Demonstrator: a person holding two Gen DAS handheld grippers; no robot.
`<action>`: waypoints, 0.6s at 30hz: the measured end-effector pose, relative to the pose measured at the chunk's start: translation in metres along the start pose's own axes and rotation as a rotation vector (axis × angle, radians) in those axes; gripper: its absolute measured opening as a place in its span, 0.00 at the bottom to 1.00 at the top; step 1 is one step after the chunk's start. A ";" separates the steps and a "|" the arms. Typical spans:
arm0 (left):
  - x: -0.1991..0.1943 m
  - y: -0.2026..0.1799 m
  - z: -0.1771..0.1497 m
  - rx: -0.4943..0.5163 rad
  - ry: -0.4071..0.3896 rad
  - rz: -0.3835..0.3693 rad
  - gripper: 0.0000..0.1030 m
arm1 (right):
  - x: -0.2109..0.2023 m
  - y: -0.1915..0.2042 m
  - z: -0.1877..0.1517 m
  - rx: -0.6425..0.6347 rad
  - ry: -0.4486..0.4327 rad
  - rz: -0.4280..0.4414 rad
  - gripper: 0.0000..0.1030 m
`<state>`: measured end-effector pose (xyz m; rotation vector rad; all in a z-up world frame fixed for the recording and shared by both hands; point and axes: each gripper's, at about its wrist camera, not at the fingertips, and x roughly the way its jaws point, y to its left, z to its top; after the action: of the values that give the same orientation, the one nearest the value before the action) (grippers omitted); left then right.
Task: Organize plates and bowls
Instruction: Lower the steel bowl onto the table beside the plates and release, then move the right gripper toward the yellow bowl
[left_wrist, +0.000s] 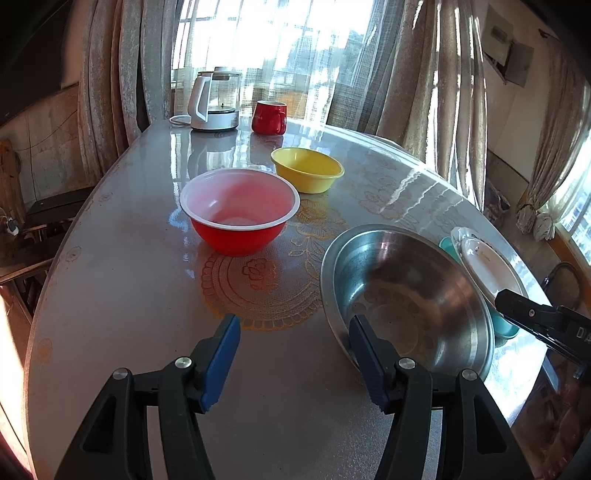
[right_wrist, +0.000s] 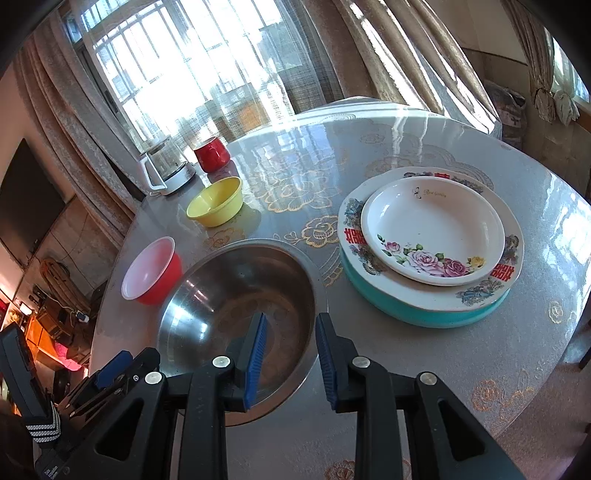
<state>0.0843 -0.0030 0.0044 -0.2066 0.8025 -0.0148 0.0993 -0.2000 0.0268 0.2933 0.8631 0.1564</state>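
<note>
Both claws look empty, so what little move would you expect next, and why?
Probably the left gripper, open and holding nothing, moves forward to the red bowl to nest it in the steel bowl. The plates are already stacked, while the red bowl and the yellow bowl sit apart. The right gripper is open over the steel bowl's rim.

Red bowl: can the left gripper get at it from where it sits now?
Probably yes. The left gripper is open, and bare table lies between it and the red bowl. The steel bowl sits off to the right, with only its near rim by the right finger.
</note>
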 end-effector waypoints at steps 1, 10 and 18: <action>0.000 0.002 0.003 -0.005 0.000 -0.002 0.61 | 0.000 0.002 0.002 -0.006 -0.001 0.001 0.27; 0.011 0.018 0.044 -0.038 -0.009 0.000 0.67 | 0.014 0.021 0.032 -0.048 0.009 0.020 0.30; 0.039 0.035 0.096 -0.081 -0.025 0.024 0.74 | 0.043 0.044 0.063 -0.097 0.036 -0.013 0.30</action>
<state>0.1782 0.0451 0.0350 -0.2729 0.7814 0.0433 0.1748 -0.1592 0.0487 0.1945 0.8900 0.1916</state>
